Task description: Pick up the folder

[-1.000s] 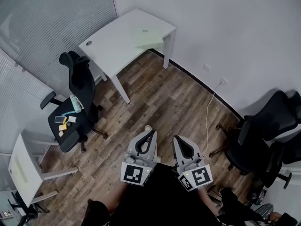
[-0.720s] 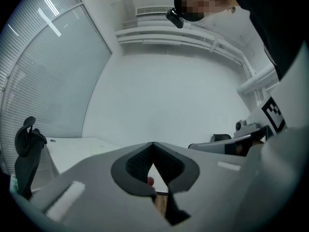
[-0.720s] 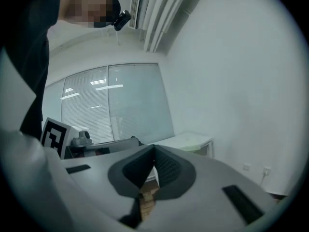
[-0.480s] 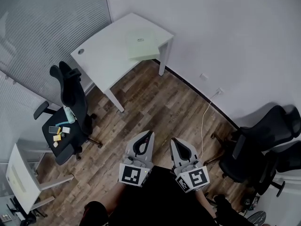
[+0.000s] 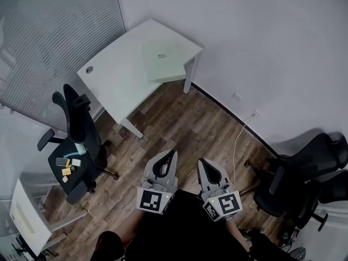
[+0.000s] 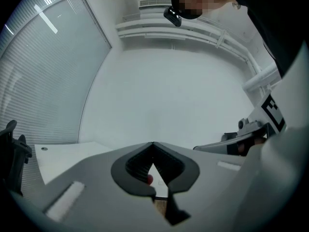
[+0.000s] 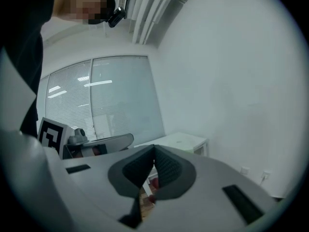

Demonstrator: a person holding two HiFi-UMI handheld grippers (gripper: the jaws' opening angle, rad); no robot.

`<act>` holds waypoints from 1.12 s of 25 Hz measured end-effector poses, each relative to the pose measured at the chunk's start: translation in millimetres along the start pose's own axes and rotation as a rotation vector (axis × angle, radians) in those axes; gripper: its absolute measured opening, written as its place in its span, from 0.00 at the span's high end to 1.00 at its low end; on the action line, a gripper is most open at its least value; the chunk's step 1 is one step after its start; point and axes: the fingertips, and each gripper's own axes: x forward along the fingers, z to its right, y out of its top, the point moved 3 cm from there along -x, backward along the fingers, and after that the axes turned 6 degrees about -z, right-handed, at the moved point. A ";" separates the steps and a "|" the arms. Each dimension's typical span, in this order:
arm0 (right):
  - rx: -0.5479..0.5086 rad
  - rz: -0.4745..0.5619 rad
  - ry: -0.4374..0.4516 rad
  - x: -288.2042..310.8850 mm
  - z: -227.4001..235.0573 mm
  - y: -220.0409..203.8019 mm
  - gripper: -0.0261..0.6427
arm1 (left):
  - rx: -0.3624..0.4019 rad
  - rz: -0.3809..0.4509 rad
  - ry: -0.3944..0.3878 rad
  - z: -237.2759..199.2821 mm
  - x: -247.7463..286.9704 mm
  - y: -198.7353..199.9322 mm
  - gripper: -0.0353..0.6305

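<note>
Approach step: left claw (image 5: 173, 153) and right claw (image 5: 202, 160), both closed and empty, sit well apart from the pale green folder (image 5: 161, 60) on the far white bench (image 5: 111, 83); next, close in and open

A white desk (image 5: 117, 83) stands in the corner between white wall (image 5: 261, 48) and blinds (image 5: 49, 31), on wood-plank floor (image 5: 179, 124).
</note>
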 end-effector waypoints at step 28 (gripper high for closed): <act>0.012 -0.113 0.040 137.4 30.3 12.8 0.96 | -0.006 0.012 0.065 -100.3 75.4 11.9 0.94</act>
